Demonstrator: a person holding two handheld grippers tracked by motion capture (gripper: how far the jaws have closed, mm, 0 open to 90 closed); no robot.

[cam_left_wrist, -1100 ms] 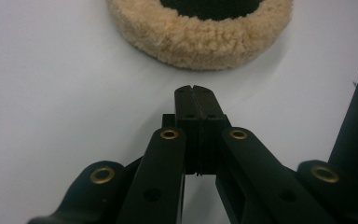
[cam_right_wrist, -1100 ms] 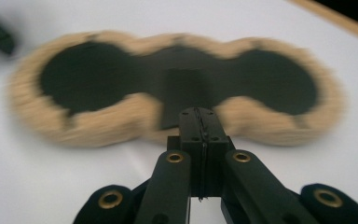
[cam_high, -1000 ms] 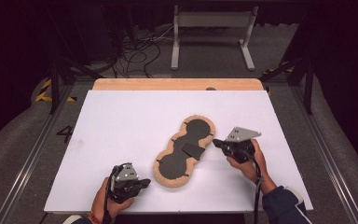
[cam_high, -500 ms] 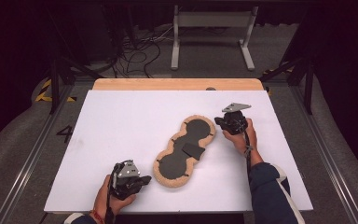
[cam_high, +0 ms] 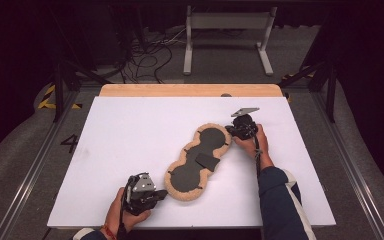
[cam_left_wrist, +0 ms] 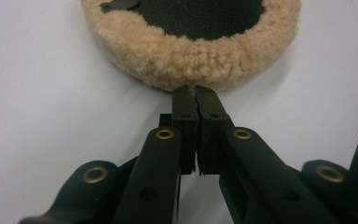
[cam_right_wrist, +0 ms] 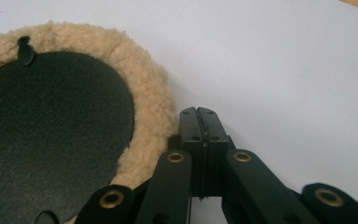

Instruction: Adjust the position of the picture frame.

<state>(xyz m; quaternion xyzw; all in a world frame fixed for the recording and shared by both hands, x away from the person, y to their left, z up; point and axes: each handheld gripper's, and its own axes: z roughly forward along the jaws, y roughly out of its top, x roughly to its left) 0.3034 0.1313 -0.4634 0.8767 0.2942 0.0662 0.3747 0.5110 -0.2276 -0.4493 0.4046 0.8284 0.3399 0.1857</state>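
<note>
A figure-eight pad (cam_high: 180, 176) with black faces and a tan fleece rim lies slantwise on the white table (cam_high: 130, 135). My left gripper (cam_high: 163, 193) rests low at the near lobe's left edge. In the left gripper view its tips (cam_left_wrist: 195, 89) touch the fleece (cam_left_wrist: 191, 56). Its jaws have just eased apart by a hair, and nothing is between them. My right gripper (cam_high: 229, 131) sits at the far lobe's right edge. The right gripper view has its jaws (cam_right_wrist: 198, 111) pressed together beside the fleece rim (cam_right_wrist: 154, 107), holding nothing.
A loose black flap (cam_high: 207, 161) lies on the pad's waist. A wooden strip (cam_high: 190, 90) runs along the table's far edge, with metal frame legs (cam_high: 187, 50) and cables (cam_high: 145, 50) on the floor beyond. White surface spreads to the left of the pad.
My right gripper has travelled from beside the pad's waist away from the person to the far lobe's right edge. The left gripper has stayed at the near lobe.
</note>
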